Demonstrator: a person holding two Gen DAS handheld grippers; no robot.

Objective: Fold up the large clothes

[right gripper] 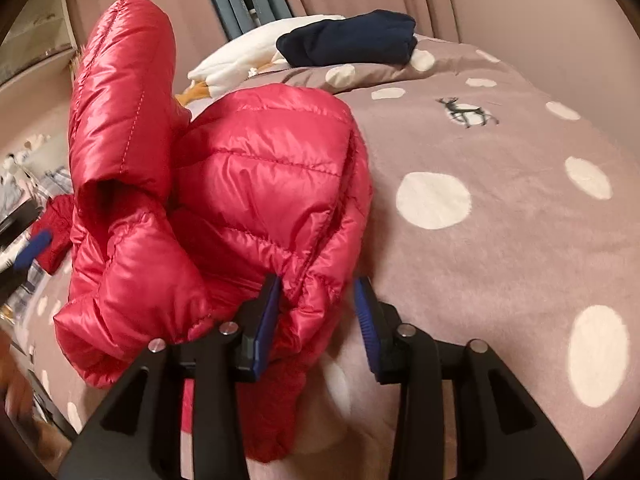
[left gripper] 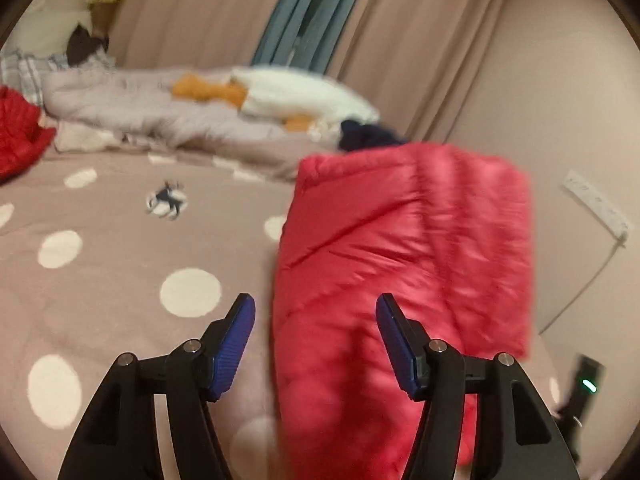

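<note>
Right wrist view: the right gripper [right gripper: 316, 304] is straddling a hem of the shiny red quilted puffer jacket [right gripper: 224, 216] bunched on the dotted mauve bedspread [right gripper: 500, 240], its pads apparently not clamping; the left gripper [left gripper: 316, 344] is hanging released. Mid-fold, judging; next calls for clamping and flattening.

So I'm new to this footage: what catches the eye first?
A shiny red puffer jacket bunched on the pink bedspread with white dots, its edge between the right gripper's blue pads. Behind it lie a dark blue garment and a white pillow.
</note>
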